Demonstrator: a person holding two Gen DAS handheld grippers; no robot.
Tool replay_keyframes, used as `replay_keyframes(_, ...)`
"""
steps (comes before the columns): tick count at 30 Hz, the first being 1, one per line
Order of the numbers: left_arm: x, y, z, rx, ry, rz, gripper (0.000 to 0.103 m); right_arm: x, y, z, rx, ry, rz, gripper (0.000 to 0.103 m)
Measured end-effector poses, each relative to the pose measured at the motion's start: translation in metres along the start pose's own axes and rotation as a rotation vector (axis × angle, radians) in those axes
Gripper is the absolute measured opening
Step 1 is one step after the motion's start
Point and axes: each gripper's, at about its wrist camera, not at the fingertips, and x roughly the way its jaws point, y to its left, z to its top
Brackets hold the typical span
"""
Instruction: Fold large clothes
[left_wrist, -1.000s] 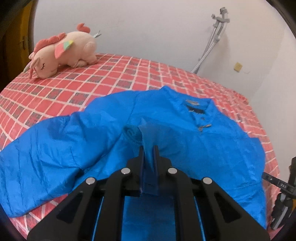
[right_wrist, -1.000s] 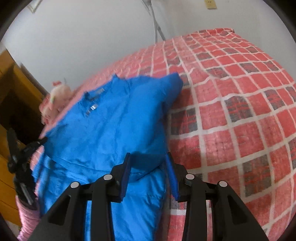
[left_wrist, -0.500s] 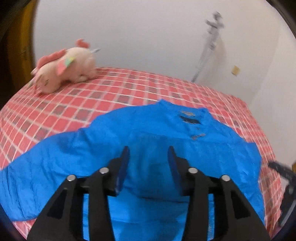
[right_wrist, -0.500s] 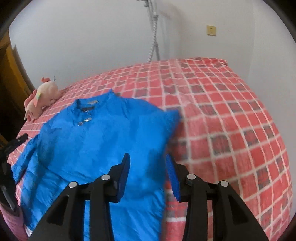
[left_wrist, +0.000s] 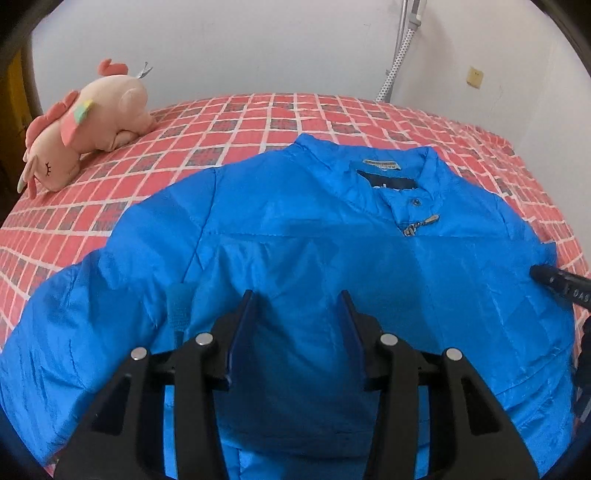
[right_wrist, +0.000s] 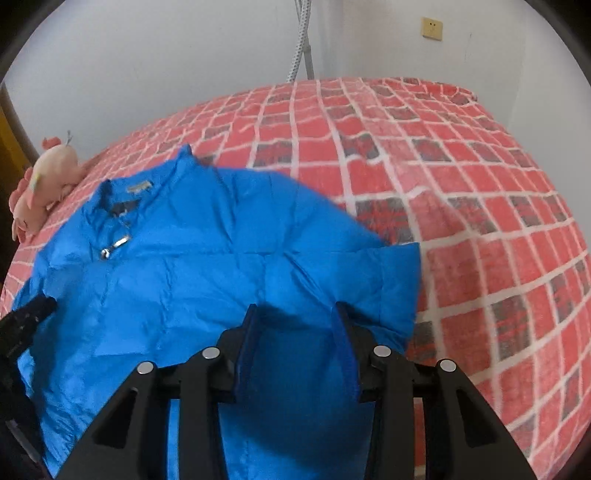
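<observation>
A woven label (left_wrist: 382, 164) is sewn inside the collar of the jacket (left_wrist: 314, 236); its lettering is too small and blurred to be read in either view. On the black tip of the right gripper (left_wrist: 561, 286), seen at the right edge of the left wrist view, pale characters are printed upside down; they look like "OAS", but this cannot be made out with certainty. No other text, number or sign can be read.
</observation>
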Motion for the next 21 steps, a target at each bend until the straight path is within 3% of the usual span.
replay_keyframes(5,-0.017,0.006,-0.002,-0.06,-0.024,-0.008,0.045,-0.028,0.002,-0.004,0.017,-0.046,0.049,0.041)
replay_keyframes(10,-0.048,-0.014,-0.011,-0.063,-0.069,-0.064,0.046,-0.066,0.042,-0.017,-0.05,-0.096,0.135,0.042)
replay_keyframes(14,-0.038,-0.027,-0.023,-0.037,-0.043,-0.058,0.046,-0.058,0.072,-0.033,-0.129,-0.114,0.072,0.042)
replay_keyframes(18,-0.013,-0.018,-0.028,-0.054,0.022,-0.048,0.046,-0.021,0.081,-0.047,-0.145,-0.05,0.031,0.041)
replay_keyframes(21,-0.009,-0.025,-0.033,-0.011,0.003,-0.007,0.046,-0.011,0.083,-0.055,-0.161,-0.079,0.009,0.042)
